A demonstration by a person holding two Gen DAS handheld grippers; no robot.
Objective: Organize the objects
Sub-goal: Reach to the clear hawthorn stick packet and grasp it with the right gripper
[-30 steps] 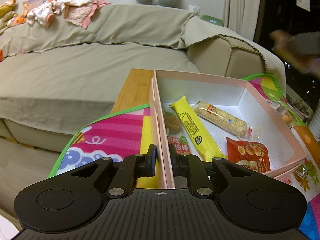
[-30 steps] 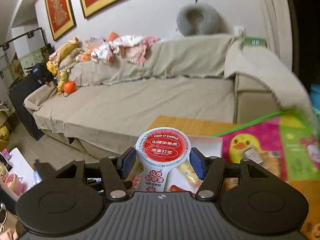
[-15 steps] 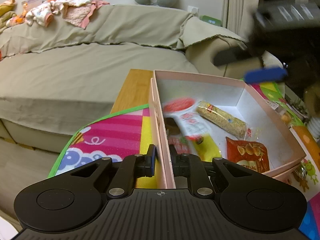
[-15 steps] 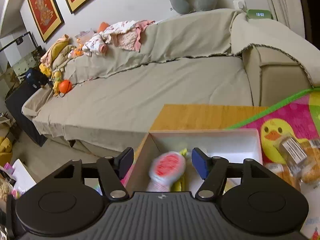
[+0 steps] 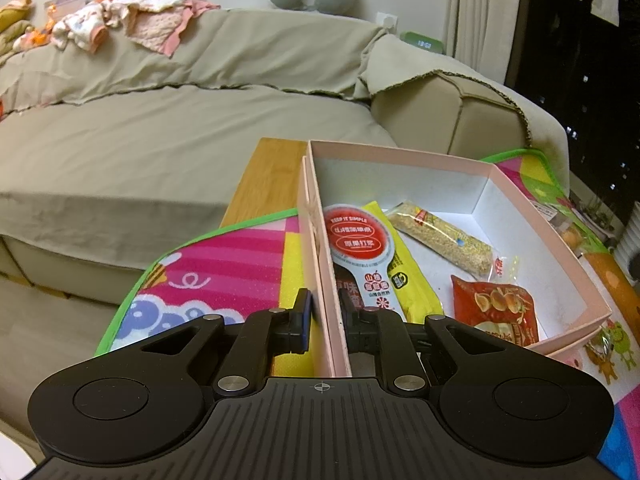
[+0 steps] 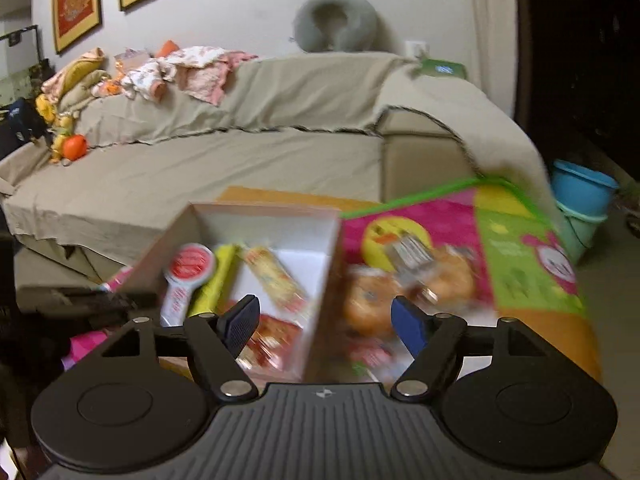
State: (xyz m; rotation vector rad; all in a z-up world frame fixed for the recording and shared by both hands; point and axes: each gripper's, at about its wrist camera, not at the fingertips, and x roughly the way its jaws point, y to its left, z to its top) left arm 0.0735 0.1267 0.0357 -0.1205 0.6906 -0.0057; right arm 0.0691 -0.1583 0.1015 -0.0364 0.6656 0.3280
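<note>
Left claw (image 5: 324,320) pinches the pink cardboard box's (image 5: 404,158) wall; right claw (image 6: 324,320), wide and empty, should grab the clear-wrapped pastry packet (image 6: 404,276) squarely.

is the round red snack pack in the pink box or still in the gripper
In the box. The red snack pack lies flat over the yellow packet; the right gripper is open and empty.

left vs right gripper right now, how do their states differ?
The left gripper is shut on the pink box's near wall; the right gripper is open and holds nothing. The left gripper sits at the box's edge, one finger inside; the right gripper hangs above the box's right wall, next to packaged snacks on the mat. Both face the sofa.
</note>
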